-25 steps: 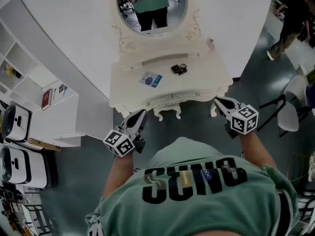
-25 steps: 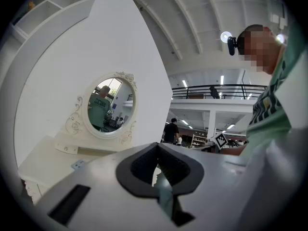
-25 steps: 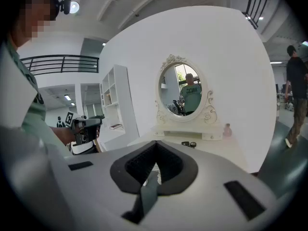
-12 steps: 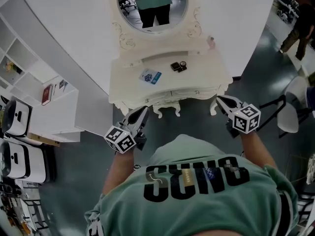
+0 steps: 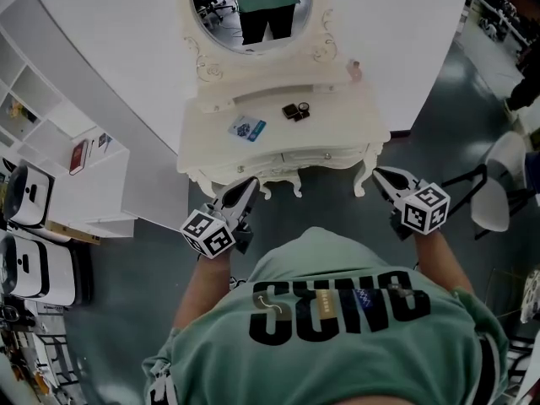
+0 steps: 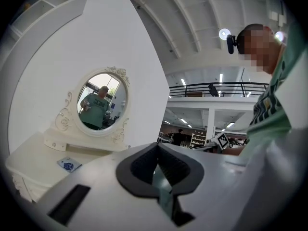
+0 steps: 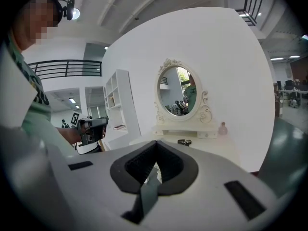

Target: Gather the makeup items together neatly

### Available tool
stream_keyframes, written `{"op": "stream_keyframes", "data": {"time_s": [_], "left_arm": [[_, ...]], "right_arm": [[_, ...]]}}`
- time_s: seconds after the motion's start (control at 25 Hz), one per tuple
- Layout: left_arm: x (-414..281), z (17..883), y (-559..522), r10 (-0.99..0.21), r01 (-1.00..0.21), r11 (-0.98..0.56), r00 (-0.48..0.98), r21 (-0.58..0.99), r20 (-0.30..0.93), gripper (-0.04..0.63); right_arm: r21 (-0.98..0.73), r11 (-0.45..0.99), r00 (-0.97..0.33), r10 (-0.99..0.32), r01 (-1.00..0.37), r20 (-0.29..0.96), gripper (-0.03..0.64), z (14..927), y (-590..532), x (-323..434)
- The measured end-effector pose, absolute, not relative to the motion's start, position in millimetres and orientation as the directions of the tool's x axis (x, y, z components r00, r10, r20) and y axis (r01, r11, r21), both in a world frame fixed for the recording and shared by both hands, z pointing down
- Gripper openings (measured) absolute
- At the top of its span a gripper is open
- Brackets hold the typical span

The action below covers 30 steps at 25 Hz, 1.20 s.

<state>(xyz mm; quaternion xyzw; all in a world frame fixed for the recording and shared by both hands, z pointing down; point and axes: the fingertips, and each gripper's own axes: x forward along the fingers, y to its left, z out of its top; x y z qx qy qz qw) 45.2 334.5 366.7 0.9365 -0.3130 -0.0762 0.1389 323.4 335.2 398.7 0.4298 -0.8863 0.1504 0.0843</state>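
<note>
On the cream dressing table (image 5: 337,133) lie a blue-and-white flat packet (image 5: 246,127), a dark compact with a small round item (image 5: 295,110), and a small pink bottle (image 5: 354,70) at the back right. My left gripper (image 5: 245,188) hangs in front of the table's left front edge, shut and empty. My right gripper (image 5: 384,178) hovers by the table's right front corner, also shut with nothing in it. The blue packet (image 6: 69,164) shows in the left gripper view; the compact (image 7: 184,142) and pink bottle (image 7: 222,128) show in the right gripper view.
An oval mirror (image 5: 251,2) stands at the table's back against a white wall. A white shelf unit (image 5: 63,154) with a red book is at the left. White chairs (image 5: 498,184) stand at the right on the grey floor.
The head view has shifted, so the table sits a little further left and up. Both grippers kept their places in front of the table and stayed shut.
</note>
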Motion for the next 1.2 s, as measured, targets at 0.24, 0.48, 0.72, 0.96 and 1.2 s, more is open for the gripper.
{"op": "stream_keyframes", "data": {"time_s": [0.24, 0.48, 0.72, 0.96, 1.2], "left_arm": [[74.3, 372.6, 330.0, -0.587, -0.553, -0.776, 0.809, 0.302, -0.026, 0.009], [55.4, 381.1, 296.8, -0.592, -0.555, -0.767, 0.806, 0.321, -0.02, 0.009], [21.1, 395.8, 219.4, -0.537, -0.492, -0.806, 0.842, 0.329, -0.057, 0.009], [-29.3, 385.9, 113.5, -0.459, -0.417, -0.849, 0.886, 0.325, -0.062, 0.009], [-76.6, 379.4, 24.3, -0.414, -0.378, -0.869, 0.909, 0.318, -0.05, 0.009]], "right_arm": [[-0.238, 0.568, -0.616, -0.735, -0.788, 0.284, -0.011, 420.1, 331.2, 348.4], [-0.255, 0.561, -0.616, -0.728, -0.787, 0.3, -0.011, 434.6, 300.0, 331.0], [-0.204, 0.548, -0.585, -0.744, -0.811, 0.323, -0.011, 434.6, 235.6, 286.8], [-0.208, 0.492, -0.535, -0.782, -0.845, 0.32, -0.011, 419.7, 144.5, 226.0], [-0.203, 0.467, -0.509, -0.797, -0.861, 0.326, -0.011, 417.0, 64.4, 171.1]]}}
